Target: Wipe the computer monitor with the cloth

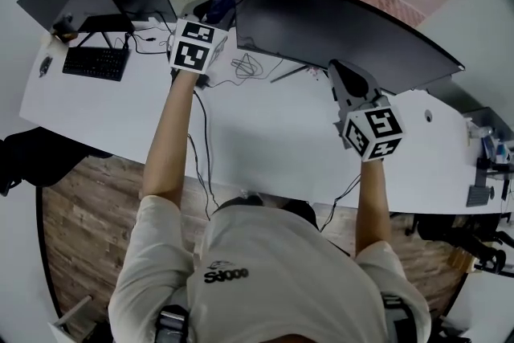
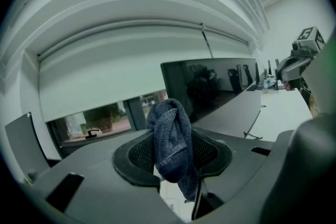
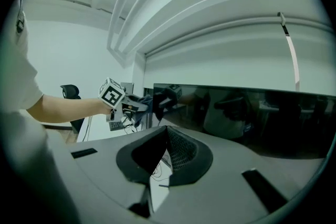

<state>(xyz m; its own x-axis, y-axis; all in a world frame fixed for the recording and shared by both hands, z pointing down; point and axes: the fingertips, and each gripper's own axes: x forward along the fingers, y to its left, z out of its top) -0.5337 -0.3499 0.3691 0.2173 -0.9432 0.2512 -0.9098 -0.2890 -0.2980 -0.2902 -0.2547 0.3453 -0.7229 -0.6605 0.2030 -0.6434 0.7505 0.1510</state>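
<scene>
White desk (image 1: 265,140), curved monitor (image 1: 337,28) behind | we clamp the blue cloth (image 2: 168,123) (bunched) in left gripper (image 2: 170,157) | right gripper (image 3: 165,152) closed, empty

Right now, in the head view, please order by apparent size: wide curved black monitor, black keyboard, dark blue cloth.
1. wide curved black monitor
2. black keyboard
3. dark blue cloth, only partly visible

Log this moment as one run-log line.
left hand-held gripper: shut on dark blue terry cloth, at left end of wide black computer monitor, contact unclear | right hand-held gripper: shut, empty
</scene>
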